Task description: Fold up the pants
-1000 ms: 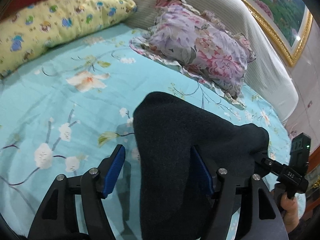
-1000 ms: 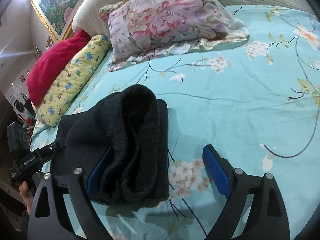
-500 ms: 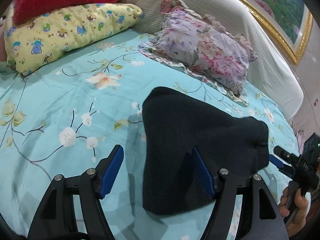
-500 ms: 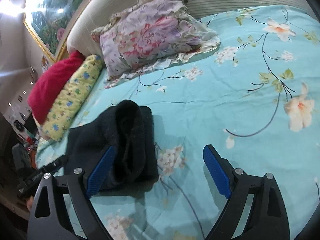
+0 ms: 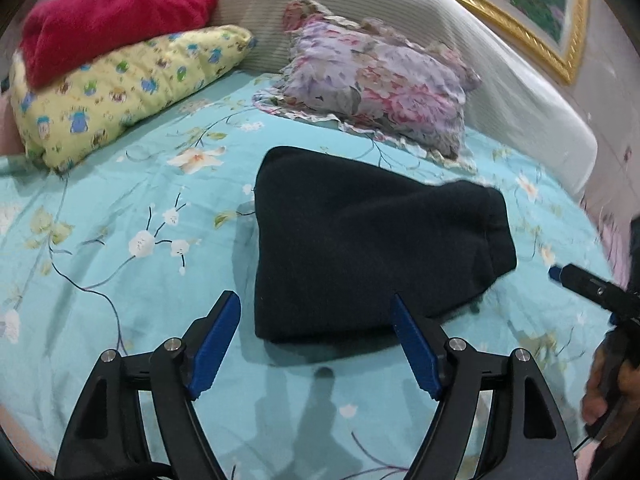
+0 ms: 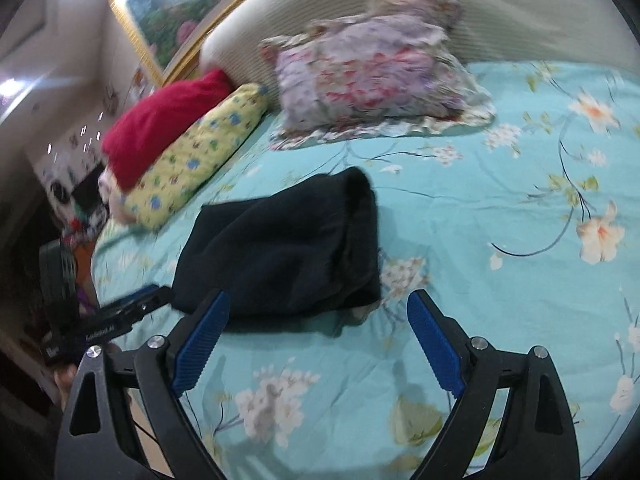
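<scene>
While both grippers hover apart, folded pants (image 5: 360, 248) lie just ahead.

Occlusions, cropping and blur

Left wrist view: the framed landscape painting (image 5: 532, 0) is cut off by the top edge; the hand (image 5: 608, 384) at the right edge is only partly visible and its grip on the handle cannot be resolved. Right wrist view: the whole frame is motion-blurred; the floral ruffled pillow (image 6: 372, 76) shows no sharp print, and the dark cluttered items (image 6: 76, 216) beyond the bed's left edge are too blurred to identify. The folded black fleece pants (image 6: 288, 252) hide their own inner layers.
</scene>
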Motion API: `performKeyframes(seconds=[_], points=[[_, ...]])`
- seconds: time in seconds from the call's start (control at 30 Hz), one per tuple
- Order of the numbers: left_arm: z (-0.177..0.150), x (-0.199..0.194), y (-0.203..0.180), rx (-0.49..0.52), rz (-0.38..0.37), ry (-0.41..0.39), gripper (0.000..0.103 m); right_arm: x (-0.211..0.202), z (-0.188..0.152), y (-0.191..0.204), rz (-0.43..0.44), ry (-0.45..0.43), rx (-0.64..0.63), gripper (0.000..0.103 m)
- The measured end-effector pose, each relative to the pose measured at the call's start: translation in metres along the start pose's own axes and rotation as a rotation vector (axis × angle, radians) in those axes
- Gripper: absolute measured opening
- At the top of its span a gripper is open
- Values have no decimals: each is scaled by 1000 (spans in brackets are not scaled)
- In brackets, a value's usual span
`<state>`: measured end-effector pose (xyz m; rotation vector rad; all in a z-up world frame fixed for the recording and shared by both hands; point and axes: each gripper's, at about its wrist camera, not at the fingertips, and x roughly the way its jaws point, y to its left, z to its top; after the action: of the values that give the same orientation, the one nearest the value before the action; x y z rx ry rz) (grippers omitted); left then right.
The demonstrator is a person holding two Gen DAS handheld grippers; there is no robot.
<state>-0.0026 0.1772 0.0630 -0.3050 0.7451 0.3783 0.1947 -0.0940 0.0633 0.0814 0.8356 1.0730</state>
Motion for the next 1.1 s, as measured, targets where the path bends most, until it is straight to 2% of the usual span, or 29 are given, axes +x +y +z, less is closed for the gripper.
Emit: performKeyframes(seconds=[0.33,0.63,1.1], points=[[-15,-14,-8,73,15,7,80,-5,-17,37,9,10,-170,97],[-26,-10,-9,101,43,28,81,15,-27,53,4,52,-271,98],[-39,3,-18,148,75,59,81,39,-39,54,-32,118,-308,98]])
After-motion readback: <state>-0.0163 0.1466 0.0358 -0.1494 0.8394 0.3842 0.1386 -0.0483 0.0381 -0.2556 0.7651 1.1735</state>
